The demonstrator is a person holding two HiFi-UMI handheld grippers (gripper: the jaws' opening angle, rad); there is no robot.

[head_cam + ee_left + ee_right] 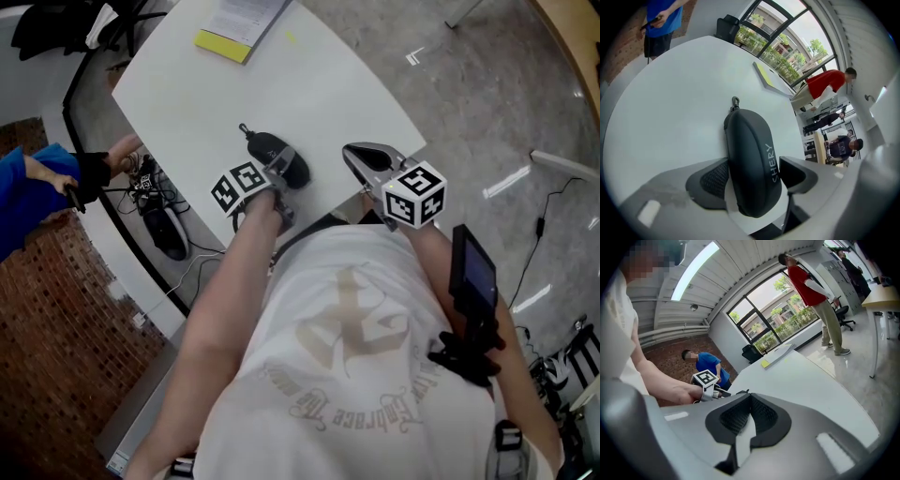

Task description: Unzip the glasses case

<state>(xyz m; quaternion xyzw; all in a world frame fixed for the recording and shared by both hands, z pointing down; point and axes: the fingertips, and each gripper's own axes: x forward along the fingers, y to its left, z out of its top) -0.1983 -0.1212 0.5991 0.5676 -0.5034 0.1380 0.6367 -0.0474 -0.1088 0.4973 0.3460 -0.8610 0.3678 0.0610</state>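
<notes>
A black oval glasses case [284, 161] lies near the front edge of the white table [319, 84], its zip pull [246, 129] pointing away from me. In the left gripper view the case [750, 154] fills the space between the jaws, with the zip pull [735, 101] at its far end. My left gripper [279, 176] straddles the near end of the case, and both pads lie against its sides. My right gripper [356, 156] hovers just right of the case over the table edge, its jaws together and nothing between them [750, 398].
A paper booklet with a yellow notepad [234, 26] lies at the table's far end. A person in blue [37, 187] stands left of the table, beside cables on the floor. A person in red [829, 82] stands farther off. The table's curved edge runs right beside my body.
</notes>
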